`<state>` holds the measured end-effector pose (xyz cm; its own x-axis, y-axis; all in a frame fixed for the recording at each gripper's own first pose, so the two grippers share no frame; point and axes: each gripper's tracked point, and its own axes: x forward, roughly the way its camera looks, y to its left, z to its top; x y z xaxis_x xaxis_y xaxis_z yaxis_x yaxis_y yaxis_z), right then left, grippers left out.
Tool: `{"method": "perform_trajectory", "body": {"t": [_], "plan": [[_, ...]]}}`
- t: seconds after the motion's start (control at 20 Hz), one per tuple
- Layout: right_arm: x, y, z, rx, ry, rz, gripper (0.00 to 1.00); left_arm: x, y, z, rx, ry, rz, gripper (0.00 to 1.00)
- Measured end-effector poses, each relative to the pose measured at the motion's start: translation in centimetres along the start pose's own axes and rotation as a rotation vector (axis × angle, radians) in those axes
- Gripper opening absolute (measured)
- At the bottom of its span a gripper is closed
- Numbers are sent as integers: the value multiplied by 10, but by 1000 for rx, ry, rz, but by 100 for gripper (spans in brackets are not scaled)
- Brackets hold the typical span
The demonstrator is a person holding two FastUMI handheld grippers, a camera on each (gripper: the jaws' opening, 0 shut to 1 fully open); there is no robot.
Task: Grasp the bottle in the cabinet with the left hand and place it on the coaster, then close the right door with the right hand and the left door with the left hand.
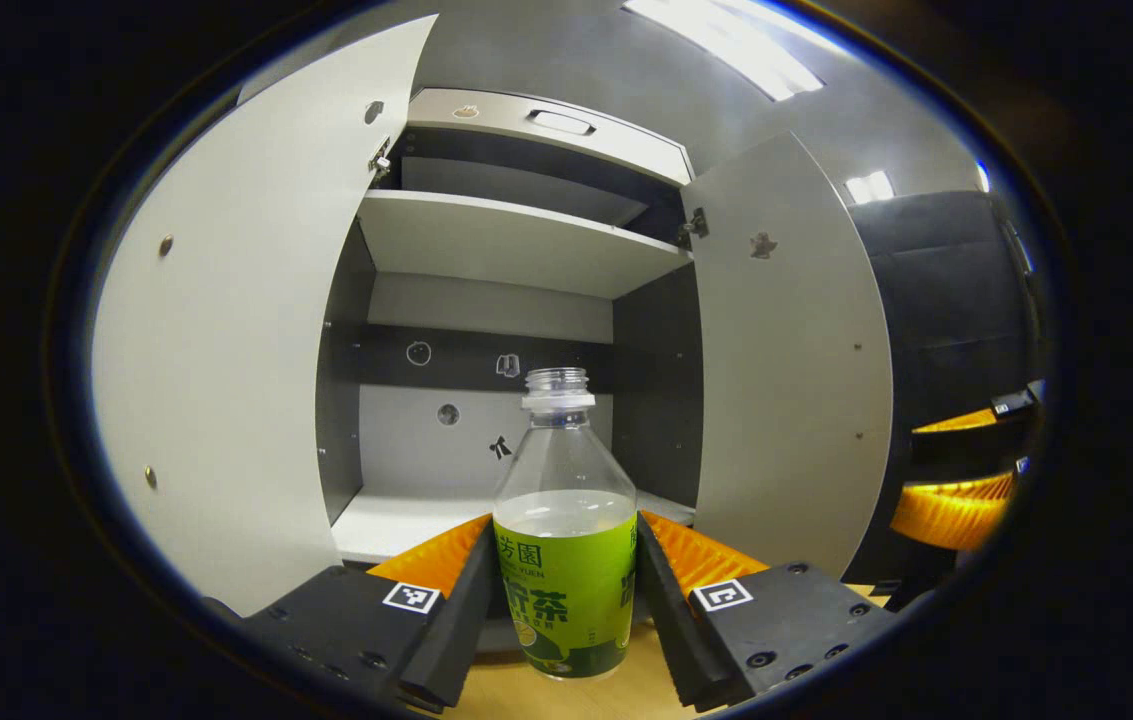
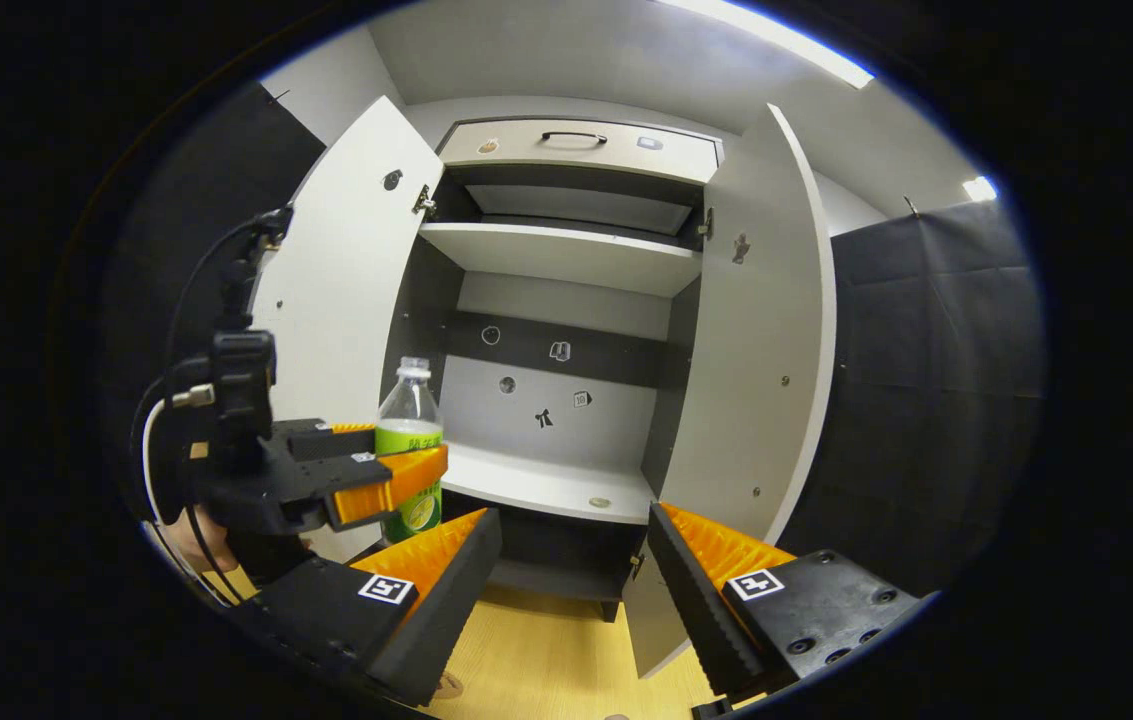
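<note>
A clear bottle (image 1: pixel 566 560) with a green label and no cap stands upright between the fingers of my left gripper (image 1: pixel 566 600), which is shut on it at label height. It is outside the cabinet, over the wooden tabletop (image 1: pixel 506 695) in front of the lower shelf (image 1: pixel 406 520). The right gripper view shows the same bottle (image 2: pixel 410 415) held by the left gripper (image 2: pixel 381 485) at the left. My right gripper (image 2: pixel 576 590) is open with nothing between its fingers, facing the cabinet. Both doors stand open: left door (image 2: pixel 356 270), right door (image 2: pixel 756 330).
The cabinet holds an upper shelf (image 2: pixel 566 255) and a drawer (image 2: pixel 576 145) on top. A small round disc (image 2: pixel 599 502) lies on the lower shelf. Another small round thing (image 2: pixel 446 685) lies on the wooden table, partly hidden by my right finger. Black cloth wall (image 2: pixel 926 380) stands right.
</note>
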<state>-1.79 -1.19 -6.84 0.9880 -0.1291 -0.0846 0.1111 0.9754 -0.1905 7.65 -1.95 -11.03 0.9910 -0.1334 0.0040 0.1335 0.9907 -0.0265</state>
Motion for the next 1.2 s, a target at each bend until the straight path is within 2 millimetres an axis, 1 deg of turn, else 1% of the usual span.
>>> {"method": "perform_trajectory", "body": {"t": [0.15, 0.3, 0.4, 0.55, 0.6, 0.7, 0.85, 1.0, 1.2], "plan": [[3, -6, -13, -2, -3, 7, 98, -22, -13, -35, -17, 13, 1, 77], [10, -7, -23, 9, -37, 51, 98, -38, -26, -81, -4, 43, 17, 77], [15, -13, -38, 4, -33, 59, 98, -47, -37, -111, -28, 64, 23, 77], [18, -17, -63, 3, -22, 73, 98, -61, -51, -143, -32, 67, 31, 77], [18, -16, -72, 3, -12, 80, 98, -65, -54, -156, -26, 76, 36, 77], [16, -15, -90, -2, 3, 92, 98, -74, -56, -175, -21, 87, 49, 77], [13, -12, -115, -13, 25, 109, 98, -84, -56, -195, -5, 85, 69, 77], [10, -6, -133, -2, 48, 131, 98, -90, -59, -216, -6, 90, 68, 77], [7, -11, -153, -6, 66, 121, 98, -91, -58, -243, 1, 91, 72, 77]]}}
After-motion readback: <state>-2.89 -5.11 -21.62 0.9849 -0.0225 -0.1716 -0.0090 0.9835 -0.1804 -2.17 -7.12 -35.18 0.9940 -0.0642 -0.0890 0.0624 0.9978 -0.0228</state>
